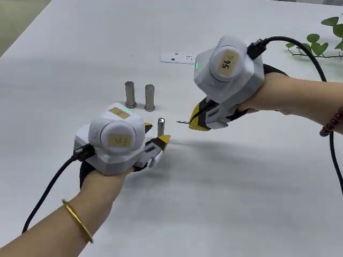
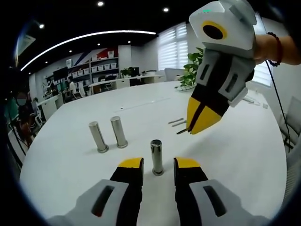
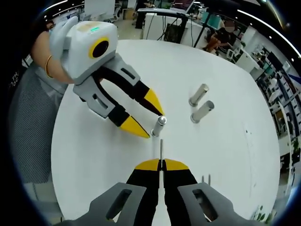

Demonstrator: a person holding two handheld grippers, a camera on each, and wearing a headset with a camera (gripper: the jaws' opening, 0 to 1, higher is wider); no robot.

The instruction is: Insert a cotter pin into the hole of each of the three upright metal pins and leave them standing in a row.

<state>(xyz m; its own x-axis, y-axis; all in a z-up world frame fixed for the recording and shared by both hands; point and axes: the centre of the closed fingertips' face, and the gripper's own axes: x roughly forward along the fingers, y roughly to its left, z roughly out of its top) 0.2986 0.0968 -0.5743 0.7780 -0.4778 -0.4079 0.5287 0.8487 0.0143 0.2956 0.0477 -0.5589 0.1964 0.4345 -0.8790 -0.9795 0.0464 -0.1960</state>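
Note:
Three upright metal pins stand on the white table point(image 1: 241, 187). Two of them point(image 1: 129, 95) point(image 1: 149, 98) are side by side at the back. The third metal pin point(image 1: 161, 127) point(image 2: 156, 157) point(image 3: 160, 123) stands between the yellow tips of my left gripper point(image 1: 156, 134) point(image 2: 159, 163) point(image 3: 146, 115), whose jaws are open with a gap on each side of it. My right gripper point(image 1: 197, 124) point(image 3: 161, 165) point(image 2: 195, 127) is shut on a thin cotter pin point(image 3: 161, 150) point(image 1: 184, 122). It points at the third pin's top from just to the right, a short way off.
Two spare cotter pins point(image 2: 176, 122) lie on the table beyond the third pin. A white socket strip point(image 1: 177, 57) lies at the back and a plant point(image 1: 321, 40) at the far right. Cables trail from both grippers.

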